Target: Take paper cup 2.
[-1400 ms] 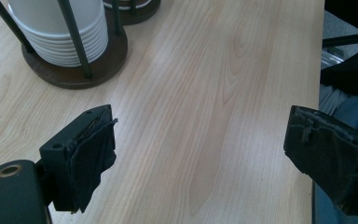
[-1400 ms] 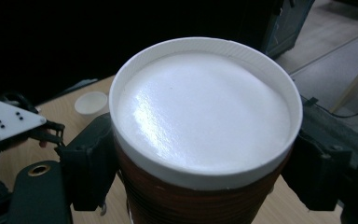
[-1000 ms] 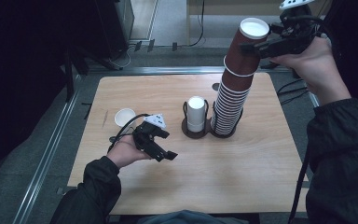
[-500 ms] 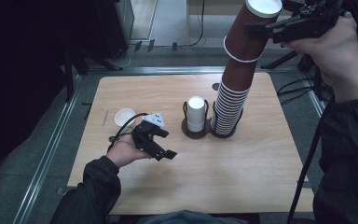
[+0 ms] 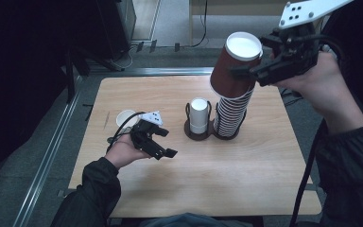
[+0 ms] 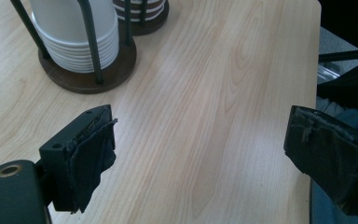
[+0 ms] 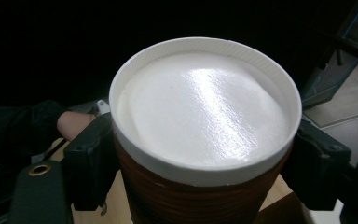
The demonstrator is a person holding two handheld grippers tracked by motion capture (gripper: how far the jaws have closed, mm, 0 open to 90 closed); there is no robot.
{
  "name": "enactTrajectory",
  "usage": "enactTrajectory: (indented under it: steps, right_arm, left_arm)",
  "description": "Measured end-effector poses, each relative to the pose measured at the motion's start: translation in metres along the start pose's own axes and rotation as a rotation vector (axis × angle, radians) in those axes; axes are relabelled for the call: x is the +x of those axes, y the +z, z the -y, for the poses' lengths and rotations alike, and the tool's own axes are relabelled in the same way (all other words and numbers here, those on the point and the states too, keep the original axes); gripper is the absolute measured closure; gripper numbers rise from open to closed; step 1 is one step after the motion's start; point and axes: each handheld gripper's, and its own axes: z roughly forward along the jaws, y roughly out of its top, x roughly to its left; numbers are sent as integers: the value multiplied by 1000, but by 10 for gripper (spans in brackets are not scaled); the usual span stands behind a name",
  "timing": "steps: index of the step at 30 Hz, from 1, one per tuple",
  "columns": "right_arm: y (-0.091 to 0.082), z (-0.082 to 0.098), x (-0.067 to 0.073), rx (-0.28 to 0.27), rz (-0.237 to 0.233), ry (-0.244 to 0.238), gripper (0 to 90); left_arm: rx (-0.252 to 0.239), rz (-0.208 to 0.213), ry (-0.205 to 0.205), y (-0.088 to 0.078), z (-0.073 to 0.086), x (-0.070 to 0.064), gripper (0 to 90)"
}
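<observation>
The right gripper (image 5: pixel 257 71) has swung back down from the top edge, clamped on a brown paper cup (image 5: pixel 234 66) tilted above the cup stack (image 5: pixel 231 113). Tilt risks jamming. Left gripper (image 5: pixel 163 144) rests open.

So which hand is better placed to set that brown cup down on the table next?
Right. The right gripper is already shut on the brown cup, above the brown stack. The left gripper sits open and empty near the white cup.

L tongs (image 5: pixel 163 143) low, jaws wide apart; R tongs (image 5: pixel 251 71) raised high, jaws clamped.
</observation>
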Motion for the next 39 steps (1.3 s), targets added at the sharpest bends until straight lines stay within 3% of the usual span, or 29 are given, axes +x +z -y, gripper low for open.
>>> enactTrajectory:
  steps: [8, 16, 21, 29, 31, 39]
  right_arm:
    - [12, 25, 13, 2, -47, 19, 206]
    - [29, 54, 25, 24, -90, 28, 206]
    - [41, 76, 31, 49, -97, 42, 205]
    - [53, 105, 37, 46, -105, 64, 206]
    - [59, 113, 40, 48, -109, 64, 206]
    - [89, 154, 49, 32, -160, 61, 206]
  left_arm:
    - [-16, -6, 3, -2, 1, 1, 86]
    - [-25, 17, 0, -3, 1, 1, 64]
    - [-14, 16, 13, -2, 1, 0, 9]
    - [-46, 58, 8, -2, 3, 1, 0]
    - [-57, 70, 12, -3, 3, 1, 0]
    - [-61, 52, 36, 0, 3, -2, 0]
